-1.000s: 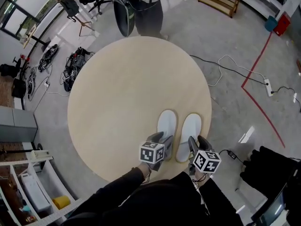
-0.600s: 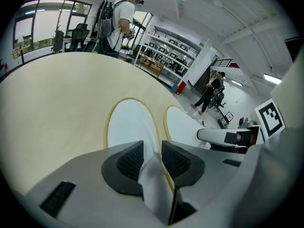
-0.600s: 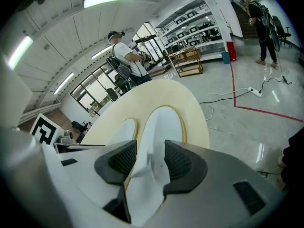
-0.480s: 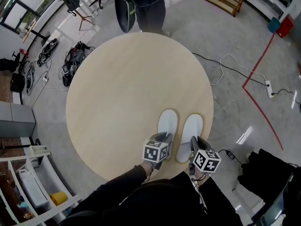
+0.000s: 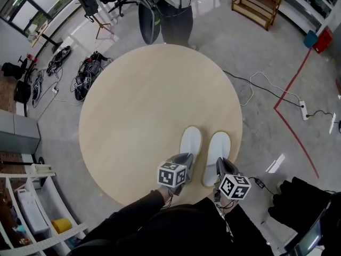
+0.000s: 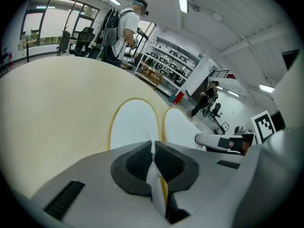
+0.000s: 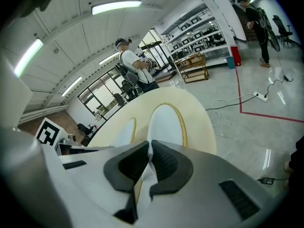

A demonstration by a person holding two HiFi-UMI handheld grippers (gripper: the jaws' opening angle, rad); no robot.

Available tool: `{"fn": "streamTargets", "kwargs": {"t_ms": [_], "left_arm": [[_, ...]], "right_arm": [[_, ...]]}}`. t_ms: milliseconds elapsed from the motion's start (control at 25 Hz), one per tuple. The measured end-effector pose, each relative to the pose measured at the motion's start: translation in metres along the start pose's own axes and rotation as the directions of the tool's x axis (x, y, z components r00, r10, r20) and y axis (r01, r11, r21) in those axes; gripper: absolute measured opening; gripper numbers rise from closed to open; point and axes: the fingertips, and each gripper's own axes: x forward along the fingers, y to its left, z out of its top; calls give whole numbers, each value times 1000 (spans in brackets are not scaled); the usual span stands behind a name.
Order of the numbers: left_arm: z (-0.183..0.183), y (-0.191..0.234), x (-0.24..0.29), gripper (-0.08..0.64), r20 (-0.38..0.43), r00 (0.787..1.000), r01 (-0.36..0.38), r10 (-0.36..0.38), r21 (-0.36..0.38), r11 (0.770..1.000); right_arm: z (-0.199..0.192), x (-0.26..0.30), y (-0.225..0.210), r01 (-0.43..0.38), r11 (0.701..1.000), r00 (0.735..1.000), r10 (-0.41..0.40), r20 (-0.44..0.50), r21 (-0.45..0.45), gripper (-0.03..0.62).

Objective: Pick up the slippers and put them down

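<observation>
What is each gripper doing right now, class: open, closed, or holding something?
Left gripper: closed on the left slipper, at its near edge.
Right gripper: jaws closing, pads pinching the right slipper.

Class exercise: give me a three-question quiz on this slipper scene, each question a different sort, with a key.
1. True or false: the left slipper and the right slipper lie on the floor.
2. The table is: A square, B round, C triangular.
3. Which end of its slipper do the left gripper and the right gripper each hold?
Key: 1 false, they lie on the table. 2 B. 3 The end nearest the person; the right gripper's jaws are closing with the slipper's edge between them.
</observation>
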Motion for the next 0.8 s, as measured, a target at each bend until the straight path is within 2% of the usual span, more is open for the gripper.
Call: {"fn": "streamTargets", "kwargs": {"t_ms": [120,360,800], "left_arm": [[-1,-7,-17,31,30,999,26,-25,-22,999],[-10,-4,-65,32,105,994,12,-6,-59,998],[-49,42,-191,32,227,972,-23,60,-160,987]], "right_arm": [[-4,-9,14,-24,1000,1000,25,3,-11,28],[-17,-28,52,-63,996,998,63,7,-57,29],[-57,-48,150,-128,980,992,124,-37,-154,29]]}}
